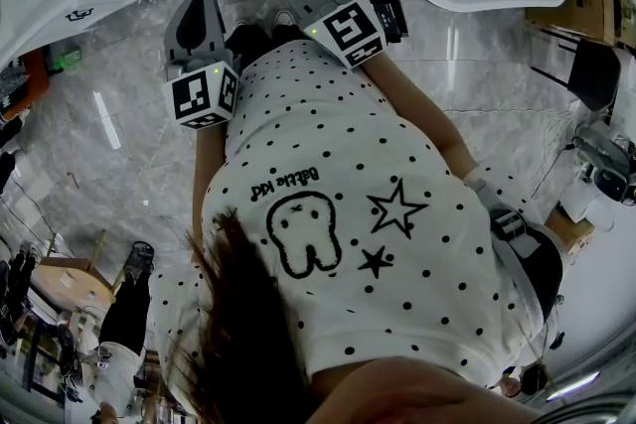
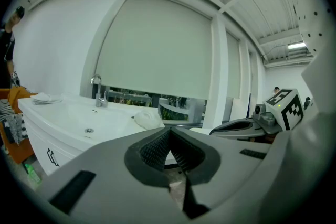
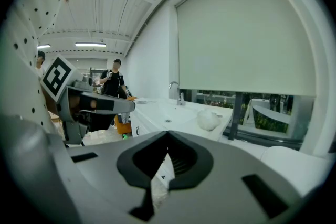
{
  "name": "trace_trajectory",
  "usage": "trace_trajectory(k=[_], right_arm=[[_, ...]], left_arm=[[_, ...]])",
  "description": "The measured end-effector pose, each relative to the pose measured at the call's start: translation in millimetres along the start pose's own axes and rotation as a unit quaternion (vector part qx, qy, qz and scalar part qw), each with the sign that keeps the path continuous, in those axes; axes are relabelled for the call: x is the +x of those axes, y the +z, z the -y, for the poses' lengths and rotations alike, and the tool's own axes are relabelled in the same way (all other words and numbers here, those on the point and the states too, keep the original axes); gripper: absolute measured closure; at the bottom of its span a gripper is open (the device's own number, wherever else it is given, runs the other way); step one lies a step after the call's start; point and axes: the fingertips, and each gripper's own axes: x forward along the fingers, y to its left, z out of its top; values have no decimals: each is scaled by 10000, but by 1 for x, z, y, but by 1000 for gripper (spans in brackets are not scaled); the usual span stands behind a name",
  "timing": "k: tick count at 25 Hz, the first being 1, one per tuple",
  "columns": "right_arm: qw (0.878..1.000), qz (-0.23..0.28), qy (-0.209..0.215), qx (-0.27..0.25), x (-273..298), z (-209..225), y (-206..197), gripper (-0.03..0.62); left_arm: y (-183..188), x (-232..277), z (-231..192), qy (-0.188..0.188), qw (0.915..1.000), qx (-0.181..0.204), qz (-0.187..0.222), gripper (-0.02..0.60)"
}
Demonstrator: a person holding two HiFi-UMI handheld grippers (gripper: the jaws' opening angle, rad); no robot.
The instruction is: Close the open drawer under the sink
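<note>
**Fig.** The left gripper (image 2: 169, 131) and the right gripper (image 3: 167, 136) each held grey ribbed jaws together on nothing, well apart from the white sink cabinet (image 2: 31, 126). The drawer front with a black handle (image 2: 60, 149) lay under the basin's near edge; no view settled whether it stood out. The pose fitted either an approach before a push or a stand-off after one. The head view alone gave the gap of grey marble floor (image 1: 129, 114). The gripper views alone showed the chrome tap (image 2: 98, 93).
</note>
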Motion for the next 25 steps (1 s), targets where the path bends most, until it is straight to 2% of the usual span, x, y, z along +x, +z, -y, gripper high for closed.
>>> trace_trajectory(k=[25], right_arm=[[10000,-48,20,-81,0,1,1,580]], left_arm=[[1,0,-2,37,10000,-35,8,577]])
